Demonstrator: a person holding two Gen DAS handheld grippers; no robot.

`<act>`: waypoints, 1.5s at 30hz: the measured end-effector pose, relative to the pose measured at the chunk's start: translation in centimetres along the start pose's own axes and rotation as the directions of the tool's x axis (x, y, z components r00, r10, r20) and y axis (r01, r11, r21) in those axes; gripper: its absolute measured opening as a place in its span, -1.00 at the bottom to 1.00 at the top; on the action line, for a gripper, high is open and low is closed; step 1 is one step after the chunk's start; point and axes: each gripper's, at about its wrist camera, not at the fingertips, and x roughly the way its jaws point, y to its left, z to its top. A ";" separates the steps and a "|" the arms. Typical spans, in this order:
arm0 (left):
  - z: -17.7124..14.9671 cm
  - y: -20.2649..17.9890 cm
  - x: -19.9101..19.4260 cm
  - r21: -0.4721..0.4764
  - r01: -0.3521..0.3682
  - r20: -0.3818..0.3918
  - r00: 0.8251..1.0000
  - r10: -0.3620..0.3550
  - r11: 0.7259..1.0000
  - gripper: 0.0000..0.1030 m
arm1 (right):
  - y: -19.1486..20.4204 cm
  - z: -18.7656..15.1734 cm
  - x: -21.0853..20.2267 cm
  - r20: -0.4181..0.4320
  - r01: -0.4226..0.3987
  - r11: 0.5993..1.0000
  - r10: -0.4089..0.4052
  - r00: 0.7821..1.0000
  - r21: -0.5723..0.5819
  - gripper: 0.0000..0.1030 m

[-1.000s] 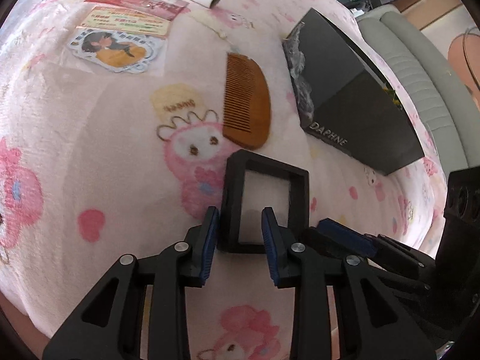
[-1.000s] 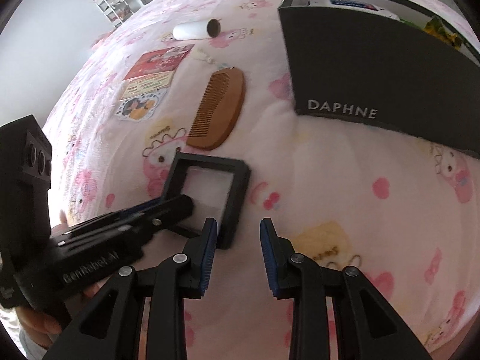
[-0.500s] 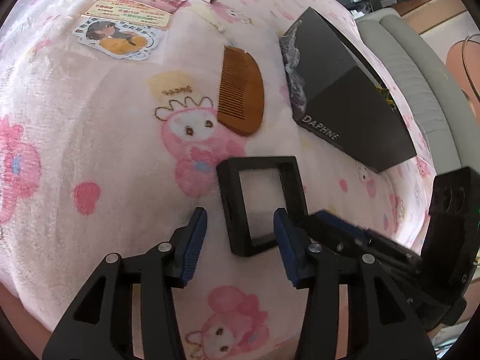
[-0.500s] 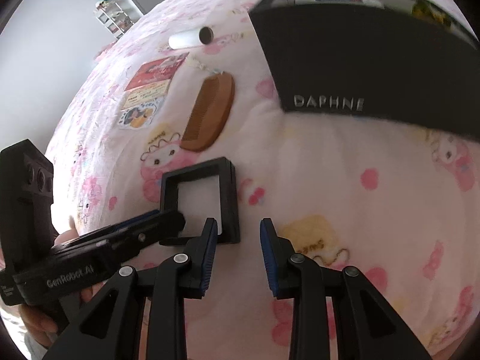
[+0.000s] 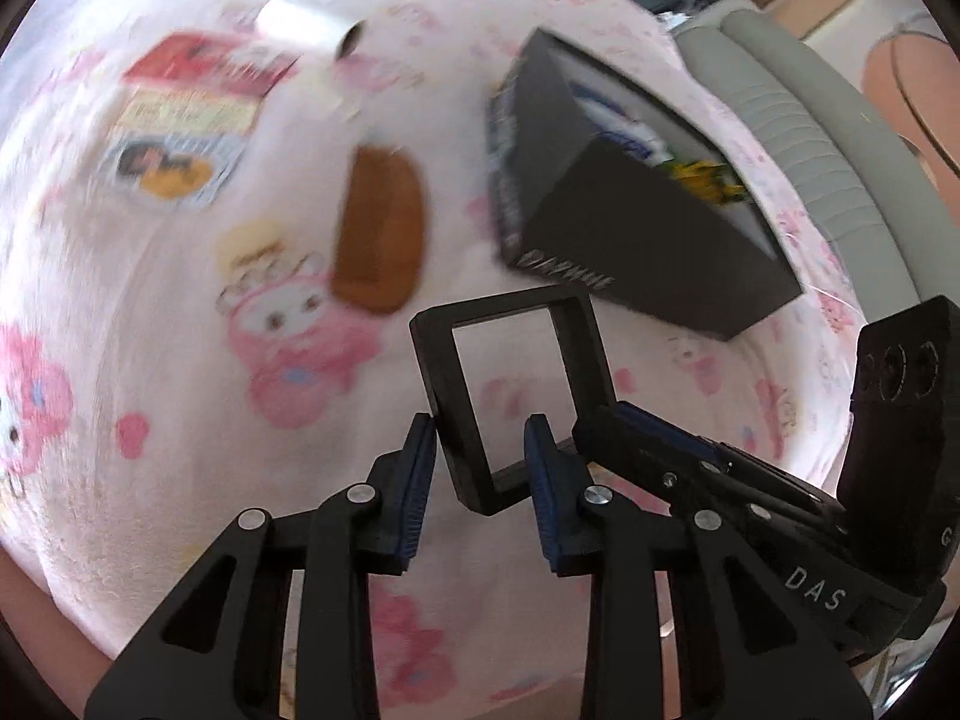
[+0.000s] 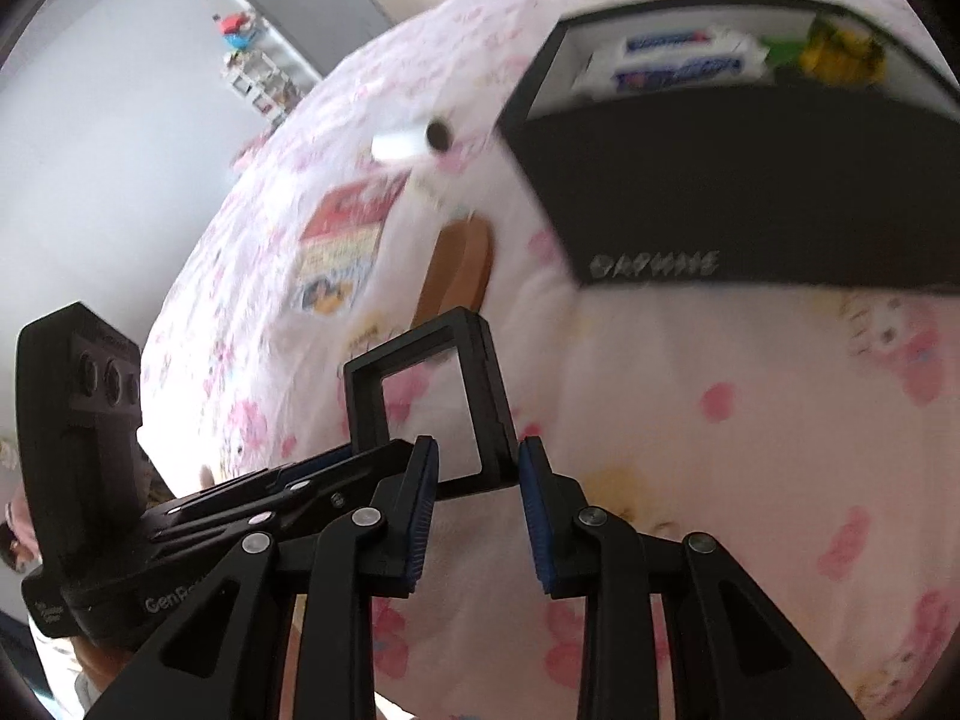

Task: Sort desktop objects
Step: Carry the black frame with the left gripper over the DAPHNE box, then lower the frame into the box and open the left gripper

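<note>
A black square frame (image 5: 498, 307) with a clear film hangs tilted above the pink blanket. My left gripper (image 5: 480, 468) is shut on its near left corner, with the left bar running up between the fingers. My right gripper (image 6: 477, 477) stands open around the frame's (image 6: 487, 396) other near corner, and the bar touches the right pad. Each gripper shows in the other's view: the right one (image 5: 585, 426) comes in from the right, the left one (image 6: 384, 456) from the left. A wooden comb (image 5: 378, 240) lies on the blanket beyond the frame.
A black DAPHNE box (image 5: 648, 240) stands open at the right with packets inside (image 6: 678, 60). A white tube (image 5: 306, 30) and printed cards (image 5: 192, 108) lie at the far left. A grey sofa arm (image 5: 810, 120) is behind the box. The background is blurred.
My left gripper narrowed from wide open onto the frame's corner. The frame rose off the blanket and tilted up. My right gripper moved in around the opposite corner at the same opening.
</note>
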 end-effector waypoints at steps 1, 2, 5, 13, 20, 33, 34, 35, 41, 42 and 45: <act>0.3 -0.8 -0.3 0.014 0.009 0.010 1.000 -0.009 1.000 -0.44 | -0.3 0.1 -0.8 0.015 0.002 1.000 -0.002 1.000 0.003 -0.51; 0.5 -1.6 -0.5 0.027 0.016 0.018 1.000 -0.017 0.999 -0.44 | -0.6 0.4 -1.6 0.031 0.004 1.000 -0.004 1.000 0.007 -0.51; 1.1 -3.5 -0.8 0.062 0.028 0.035 0.999 -0.030 0.998 -0.44 | -1.6 1.0 -3.8 0.077 -0.004 1.000 0.002 0.997 0.026 -0.51; 5.6 -8.2 0.1 0.156 0.041 0.070 0.996 -0.053 0.987 -0.44 | -3.2 4.9 -6.6 0.171 0.035 0.999 -0.040 0.984 0.034 -0.51; 11.2 -10.4 2.4 0.169 0.073 0.095 0.991 -0.090 0.983 -0.45 | -5.0 9.2 -8.6 0.238 0.054 0.998 -0.062 0.969 0.042 -0.52; 18.3 -9.7 9.4 0.104 0.062 0.030 0.997 -0.065 0.993 -0.66 | -9.3 16.9 -3.1 0.126 0.073 0.995 -0.081 0.989 0.067 -0.54; 18.4 -9.5 9.8 0.096 0.053 0.020 0.998 -0.055 0.994 -0.66 | -9.6 17.1 -2.3 0.109 0.067 0.995 -0.075 0.991 0.077 -0.56; 18.5 -9.3 10.2 0.088 0.038 0.010 0.999 -0.039 0.995 -0.66 | -9.8 17.3 -1.8 0.095 0.068 0.994 -0.076 0.993 0.083 -0.56; 18.7 -8.7 11.3 0.096 -0.010 -0.006 1.000 0.011 0.995 -0.62 | -10.3 17.6 0.0 0.061 0.095 0.990 -0.102 0.993 0.100 -0.56; 18.6 -8.6 11.1 0.098 -0.009 0.000 1.000 0.009 0.995 -0.55 | -10.3 17.6 0.2 0.054 0.105 0.990 -0.111 0.992 0.098 -0.56; 18.2 -8.1 10.3 0.103 -0.001 0.022 1.000 -0.001 0.995 -0.24 | -10.3 17.6 0.3 0.055 0.139 0.986 -0.145 0.988 0.088 -0.57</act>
